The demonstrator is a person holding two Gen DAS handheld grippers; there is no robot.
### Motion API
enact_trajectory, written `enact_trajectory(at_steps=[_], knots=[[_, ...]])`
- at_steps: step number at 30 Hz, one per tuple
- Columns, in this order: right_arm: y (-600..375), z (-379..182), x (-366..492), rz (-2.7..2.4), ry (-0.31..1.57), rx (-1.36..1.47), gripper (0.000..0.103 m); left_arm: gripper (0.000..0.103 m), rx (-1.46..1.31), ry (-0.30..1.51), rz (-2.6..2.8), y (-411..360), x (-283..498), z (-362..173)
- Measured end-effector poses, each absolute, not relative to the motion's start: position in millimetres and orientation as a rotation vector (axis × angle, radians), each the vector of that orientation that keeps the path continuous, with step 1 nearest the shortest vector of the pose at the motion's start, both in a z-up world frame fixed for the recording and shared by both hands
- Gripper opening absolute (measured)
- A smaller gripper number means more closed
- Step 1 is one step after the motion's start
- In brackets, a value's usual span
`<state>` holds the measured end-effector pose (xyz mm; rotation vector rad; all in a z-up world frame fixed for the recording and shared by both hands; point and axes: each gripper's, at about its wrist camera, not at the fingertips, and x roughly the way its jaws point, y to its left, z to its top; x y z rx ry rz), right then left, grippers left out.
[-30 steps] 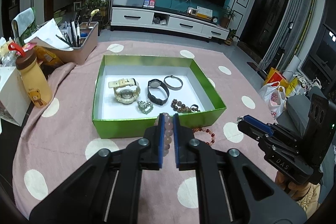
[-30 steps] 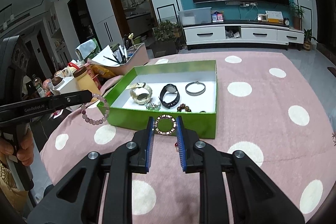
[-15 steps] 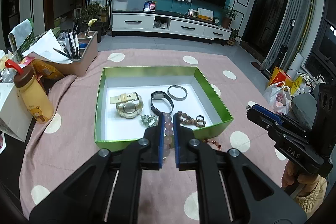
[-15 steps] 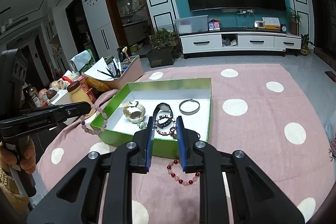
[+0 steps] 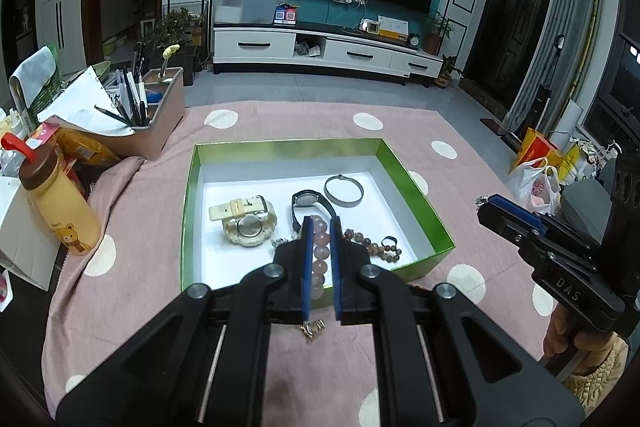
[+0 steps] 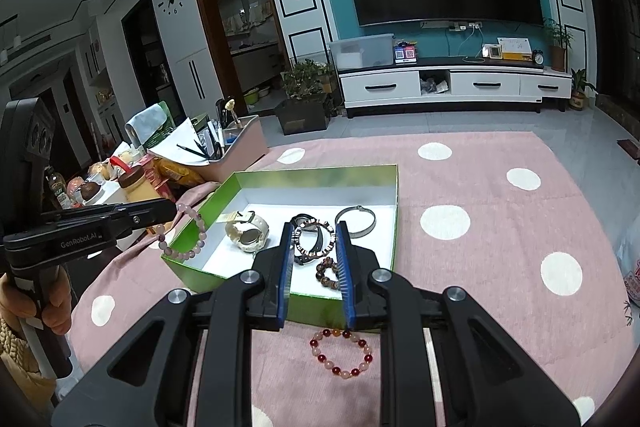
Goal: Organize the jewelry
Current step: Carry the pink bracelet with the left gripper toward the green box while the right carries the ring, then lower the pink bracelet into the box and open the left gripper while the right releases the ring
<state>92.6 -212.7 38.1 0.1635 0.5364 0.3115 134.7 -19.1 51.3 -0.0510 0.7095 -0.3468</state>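
Observation:
A green box with a white floor holds a cream watch, a black watch, a metal bangle and a brown bead bracelet. My left gripper is shut on a pink bead bracelet above the box's near part; it hangs from that gripper in the right wrist view. My right gripper is shut on a dark studded ring bracelet above the box. A red-and-pink bead bracelet lies on the cloth before the box.
The pink dotted cloth covers the table. A yellow bottle, a white carton and a pen tray stand at the left. A small gold charm lies on the cloth under my left gripper.
Both grippers have risen and moved forward, from in front of the box to above its near part, each still holding its bracelet.

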Motion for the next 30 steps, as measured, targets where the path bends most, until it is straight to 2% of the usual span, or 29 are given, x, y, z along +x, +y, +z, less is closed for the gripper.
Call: enact_trajectory(at_steps=[30], knots=[[-205.9, 29.3, 122.2, 0.295, 0.564, 0.146, 0.021, 0.007, -0.033, 0.716, -0.354, -31.8, 176.5, 48.5]])
